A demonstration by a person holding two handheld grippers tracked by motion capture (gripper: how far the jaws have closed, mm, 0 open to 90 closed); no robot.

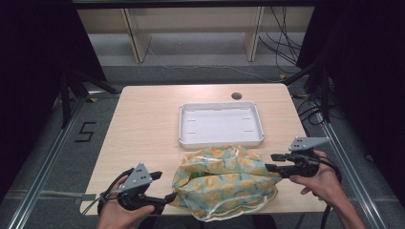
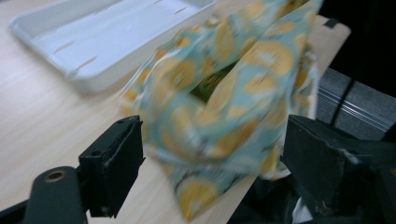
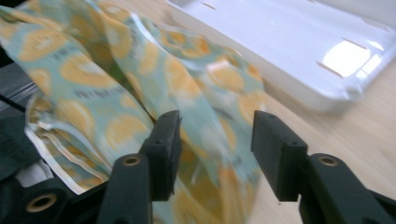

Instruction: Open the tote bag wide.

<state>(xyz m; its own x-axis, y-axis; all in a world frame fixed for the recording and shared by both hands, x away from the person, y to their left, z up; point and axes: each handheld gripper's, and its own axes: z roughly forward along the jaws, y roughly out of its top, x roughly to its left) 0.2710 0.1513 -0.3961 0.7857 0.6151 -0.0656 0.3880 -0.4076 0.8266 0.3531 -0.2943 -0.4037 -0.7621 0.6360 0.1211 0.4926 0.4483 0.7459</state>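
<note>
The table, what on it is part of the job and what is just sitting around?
In play: patterned bag, left gripper, right gripper, white tray.
Lying about: cables and wooden shelf beyond the table.

Patterned bag between parted jaws

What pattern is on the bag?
Pale teal bag with yellow-orange round prints; clearest in the high view.

Teal bag with orange circles, white tray
</note>
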